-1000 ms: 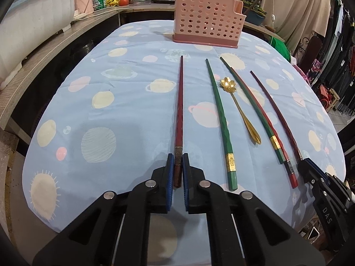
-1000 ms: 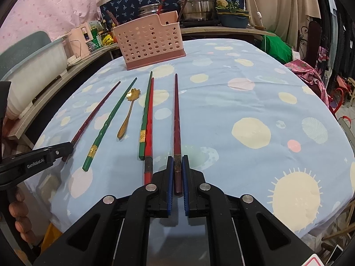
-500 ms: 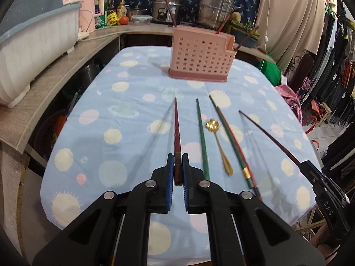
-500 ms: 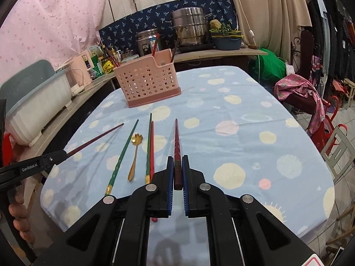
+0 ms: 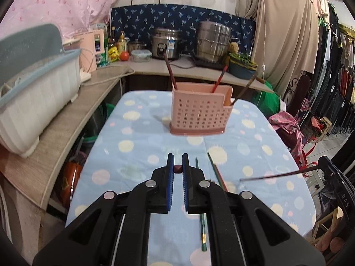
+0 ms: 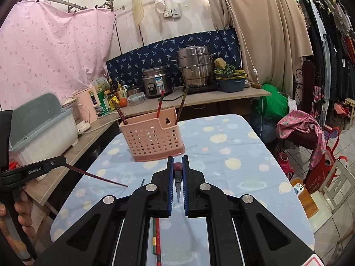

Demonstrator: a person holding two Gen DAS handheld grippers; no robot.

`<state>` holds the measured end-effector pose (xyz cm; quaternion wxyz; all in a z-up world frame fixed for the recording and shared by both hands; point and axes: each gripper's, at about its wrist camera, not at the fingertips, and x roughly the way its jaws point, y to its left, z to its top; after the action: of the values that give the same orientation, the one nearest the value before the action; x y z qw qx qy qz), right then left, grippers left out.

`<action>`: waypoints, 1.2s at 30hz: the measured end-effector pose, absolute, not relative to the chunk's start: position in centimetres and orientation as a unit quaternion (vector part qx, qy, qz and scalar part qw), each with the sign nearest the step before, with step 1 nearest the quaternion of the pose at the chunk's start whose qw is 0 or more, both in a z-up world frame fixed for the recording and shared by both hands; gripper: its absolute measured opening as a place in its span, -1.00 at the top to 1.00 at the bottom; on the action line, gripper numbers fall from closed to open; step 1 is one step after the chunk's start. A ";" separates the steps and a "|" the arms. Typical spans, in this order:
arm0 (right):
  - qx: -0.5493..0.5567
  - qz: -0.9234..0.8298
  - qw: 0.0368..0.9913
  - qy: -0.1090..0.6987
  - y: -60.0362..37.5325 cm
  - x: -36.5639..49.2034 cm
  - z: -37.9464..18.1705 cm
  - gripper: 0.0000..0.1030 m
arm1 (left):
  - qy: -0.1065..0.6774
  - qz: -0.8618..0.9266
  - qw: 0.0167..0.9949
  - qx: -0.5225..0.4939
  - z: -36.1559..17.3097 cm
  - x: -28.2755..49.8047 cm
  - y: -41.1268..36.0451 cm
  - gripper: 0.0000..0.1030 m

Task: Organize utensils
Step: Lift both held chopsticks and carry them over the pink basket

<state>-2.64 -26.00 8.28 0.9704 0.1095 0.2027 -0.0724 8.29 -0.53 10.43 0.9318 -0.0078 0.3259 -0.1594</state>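
Much is masked by the grippers' own black frames: in the left wrist view the green chopstick (image 5: 202, 232) shows only in pieces beside and beneath the right jaw arm, and a crossed green-and-red pair (image 5: 217, 173) is cut off behind it. In the right wrist view a red and a green stick (image 6: 156, 239) appear only through the frame's gap. The spoon cannot be found in either view. Each held chopstick is seen end-on from its own camera, so its length is unreadable there. Surface: a table under a light blue cloth with pale spots and suns (image 5: 137, 153). Left of it, a wooden counter (image 5: 55, 130) with a white-and-grey lidded bin (image 5: 37, 88); at the back, a rice cooker (image 5: 166, 44) and a stacked steel steamer (image 5: 213, 42); clothes hang at far right. The pink perforated utensil basket (image 5: 199, 110) stands at the table's far end, three sticks already leaning in it. Left gripper (image 5: 178, 168): blue pads clamped on a dark red chopstick (image 6: 97, 178), raised clear of the cloth, angled downward; fingers of the hand (image 6: 22, 210) wrap the handle. Right gripper (image 6: 178, 167): likewise pinched on a dark red chopstick (image 5: 279, 175), held above the table, aimed toward the basket.
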 end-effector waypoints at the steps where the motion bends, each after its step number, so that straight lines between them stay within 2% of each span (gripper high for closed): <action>1: 0.108 -0.071 0.971 0.199 -26.1 -2.2 8.7 0.87 | 0.322 -0.159 0.933 -0.007 10.9 8.7 -0.7 0.86; 18: 0.138 -0.006 0.980 0.141 -27.0 5.1 15.0 0.87 | 0.277 -0.168 0.946 -0.012 17.3 14.9 -2.5 0.86; 36: 0.134 0.007 0.990 0.031 -27.0 15.8 23.7 0.87 | 0.139 -0.181 0.972 -0.062 27.0 21.7 -3.8 0.86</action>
<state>15.83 -27.03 23.66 0.9905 0.1339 0.0313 0.0071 21.66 -3.81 27.00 0.9716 -0.0616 0.1395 -0.1809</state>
